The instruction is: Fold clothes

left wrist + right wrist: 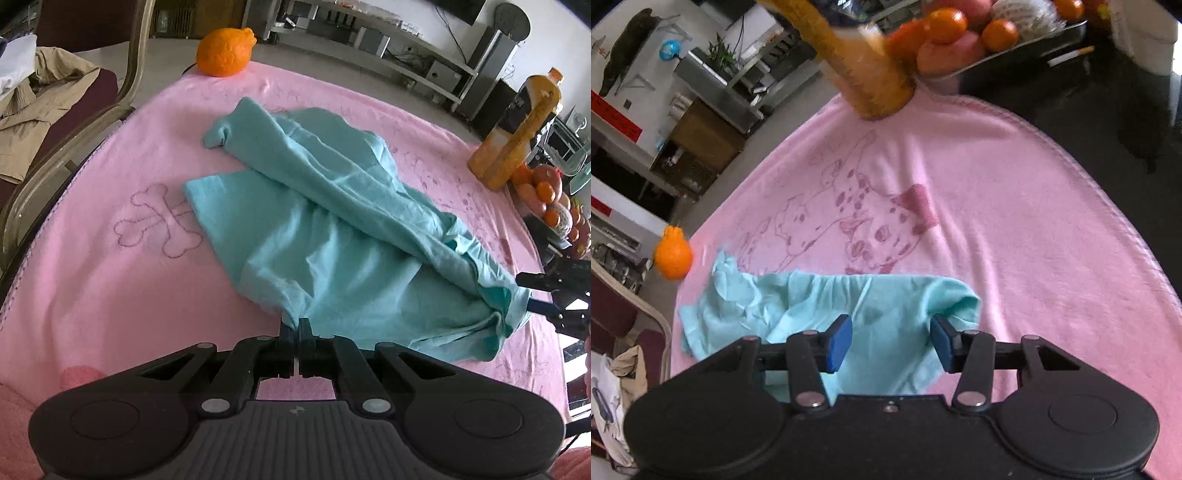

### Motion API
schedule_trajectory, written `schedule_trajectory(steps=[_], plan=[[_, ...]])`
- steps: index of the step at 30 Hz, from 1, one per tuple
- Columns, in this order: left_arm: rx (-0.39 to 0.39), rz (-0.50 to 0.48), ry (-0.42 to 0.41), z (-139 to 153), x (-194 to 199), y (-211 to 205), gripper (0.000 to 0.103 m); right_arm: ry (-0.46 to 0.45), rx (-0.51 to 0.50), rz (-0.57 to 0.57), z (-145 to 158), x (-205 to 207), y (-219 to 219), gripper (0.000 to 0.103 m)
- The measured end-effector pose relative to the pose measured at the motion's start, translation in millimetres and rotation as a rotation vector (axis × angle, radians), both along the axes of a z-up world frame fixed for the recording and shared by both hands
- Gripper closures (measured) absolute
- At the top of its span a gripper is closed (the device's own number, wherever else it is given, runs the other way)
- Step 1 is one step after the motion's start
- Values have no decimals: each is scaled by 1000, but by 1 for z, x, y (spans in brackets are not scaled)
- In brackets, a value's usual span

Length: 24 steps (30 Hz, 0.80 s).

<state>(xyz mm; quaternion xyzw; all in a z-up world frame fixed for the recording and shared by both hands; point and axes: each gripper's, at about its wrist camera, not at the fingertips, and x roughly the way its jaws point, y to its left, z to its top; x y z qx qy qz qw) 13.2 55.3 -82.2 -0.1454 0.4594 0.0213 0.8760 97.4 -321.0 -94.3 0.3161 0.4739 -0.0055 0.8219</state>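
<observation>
Left wrist view — orange (pixel 226 52), juice bottle (pixel 517 129) beside teal garment (pixel 332 229)

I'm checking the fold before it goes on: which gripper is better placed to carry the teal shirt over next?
Probably left. The left gripper is already shut on the teal shirt's near edge. The right gripper has its blue pads apart, with cloth between them but not pinched, so it must close first.

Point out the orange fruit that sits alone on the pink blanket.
The big knobbly orange at the pink blanket's far edge; the other fruit is piled in the tray beside the juice bottle.
</observation>
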Motion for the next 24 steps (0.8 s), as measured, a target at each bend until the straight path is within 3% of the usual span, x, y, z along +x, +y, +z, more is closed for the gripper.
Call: schedule_trajectory(steps=[1,2,4,6,9,11,12,15,18,20,21,24], plan=[[0,0,0,-1,0,0,102,21,8,12,-4,4,3,82],[3,1,1,-1,1,0,102,46,35,26,-8,8,5,90],[13,4,2,-3,2,0,102,82,120,49,-17,14,8,97],[22,7,3,-4,3,-1,102,3,213,0,-11,16,-1,98],[31,13,10,-7,5,-1,102,-159,295,-182,1,11,-30,98],[29,10,20,-9,6,-1,102,-161,254,-286,1,7,-46,90],[24,11,25,-9,6,0,102,-133,275,-309,-3,4,-53,79],[14,16,31,-10,5,1,101,-142,365,-299,-6,-10,-60,71],[12,18,35,-11,4,1,100,-93,187,-237,2,-17,-50,67],[6,21,41,-12,5,1,100,-29,128,-177,-6,-19,-45,74],[6,22,43,-12,5,1,100,-7,115,-142,-11,-18,-43,83],[10,22,48,-13,6,0,100,3,6,-36,-15,-15,-30,83]])
